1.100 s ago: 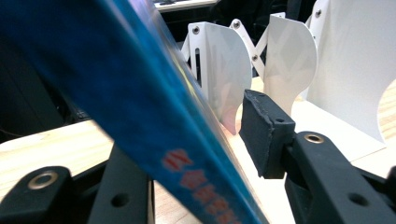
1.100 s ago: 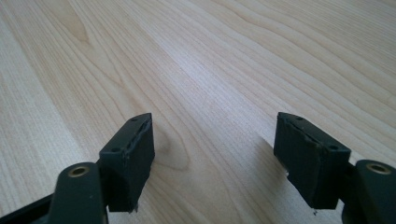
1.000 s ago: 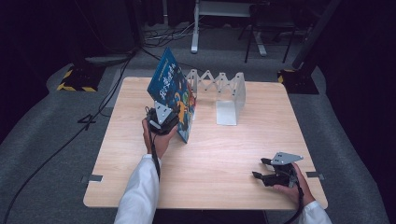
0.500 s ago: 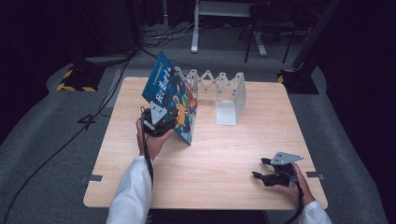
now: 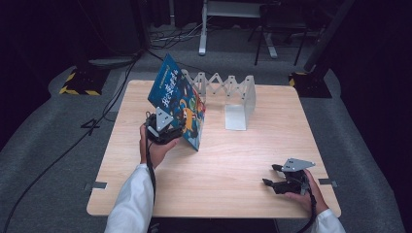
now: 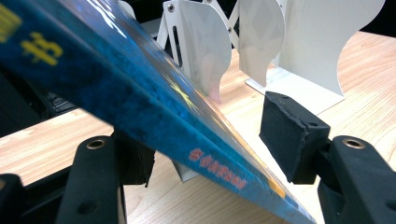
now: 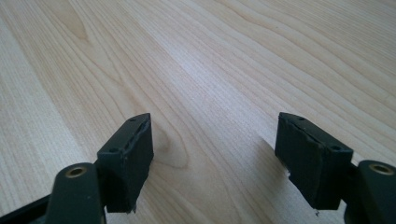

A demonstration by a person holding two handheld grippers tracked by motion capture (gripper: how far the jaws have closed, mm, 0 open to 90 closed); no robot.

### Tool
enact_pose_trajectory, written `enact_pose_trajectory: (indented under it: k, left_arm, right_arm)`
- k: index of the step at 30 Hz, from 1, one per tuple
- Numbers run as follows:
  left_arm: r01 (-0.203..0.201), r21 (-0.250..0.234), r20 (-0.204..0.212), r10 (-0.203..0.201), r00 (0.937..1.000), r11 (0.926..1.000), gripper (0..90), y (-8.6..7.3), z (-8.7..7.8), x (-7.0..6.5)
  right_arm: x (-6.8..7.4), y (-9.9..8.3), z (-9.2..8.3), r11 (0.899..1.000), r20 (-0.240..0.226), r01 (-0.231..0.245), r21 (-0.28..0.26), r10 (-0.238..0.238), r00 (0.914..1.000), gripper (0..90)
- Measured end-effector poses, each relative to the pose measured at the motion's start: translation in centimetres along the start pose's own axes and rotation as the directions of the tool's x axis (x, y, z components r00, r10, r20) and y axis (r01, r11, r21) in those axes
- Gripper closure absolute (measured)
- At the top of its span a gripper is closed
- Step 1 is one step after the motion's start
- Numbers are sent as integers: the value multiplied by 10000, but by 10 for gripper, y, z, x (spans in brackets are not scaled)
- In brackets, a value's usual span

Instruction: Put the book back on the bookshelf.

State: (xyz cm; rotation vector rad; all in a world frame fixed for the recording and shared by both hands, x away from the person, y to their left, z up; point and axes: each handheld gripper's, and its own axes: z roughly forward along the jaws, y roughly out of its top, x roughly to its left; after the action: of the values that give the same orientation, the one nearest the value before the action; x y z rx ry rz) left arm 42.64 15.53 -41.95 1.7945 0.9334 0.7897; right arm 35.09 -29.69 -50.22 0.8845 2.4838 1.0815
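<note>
A blue picture book (image 5: 177, 104) stands on its lower edge on the table, tilted over to the left above my left gripper (image 5: 167, 130). In the left gripper view its spine (image 6: 140, 98) runs slantwise between my jaws. The left pad (image 6: 135, 163) sits under the book, and the right pad (image 6: 287, 135) stands off it with a gap. My left gripper (image 6: 212, 149) has just been opening, with the book still between the jaws. A white folding book rack (image 5: 226, 92) stands just behind and to the right. My right gripper (image 5: 273, 177) rests open near the front right corner, with bare wood between its pads (image 7: 128, 158).
The wooden table (image 5: 233, 160) has free room in the middle and at the front. The rack's white plates (image 6: 280, 51) rise close behind the book. Cables, a table frame and dark floor lie beyond the far edge.
The book has tipped further to the left, away from the rack, and my left hand has shifted slightly left under it. The right gripper has stayed still.
</note>
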Motion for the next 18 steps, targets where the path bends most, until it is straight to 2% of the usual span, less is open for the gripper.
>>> enact_pose_trajectory:
  k: [2,4,7,11,16,18]
  left_arm:
    - [-16,78,134,15,9999,10000,377,0,-2,1]
    - [240,158,426,-246,9988,9996,334,1,-4,2]
    - [268,250,561,-282,9980,9993,317,2,-7,3]
    - [16,293,747,-38,9972,9996,281,4,-16,4]
    - [39,579,1037,-99,9946,9983,234,4,-27,5]
    - [-158,689,1043,86,9945,9975,219,2,-31,5]
  right_arm:
    - [0,0,0,10000,11,-31,21,31,10000,280]
    - [0,1,0,9999,-2,-59,91,59,10000,262]
    - [0,1,0,9999,48,-51,162,50,10000,240]
    - [2,3,-2,9996,220,73,263,-79,9997,223]
    - [5,8,-7,10000,356,-2,60,0,9994,215]
    - [5,9,-9,10000,446,22,43,-24,9990,211]
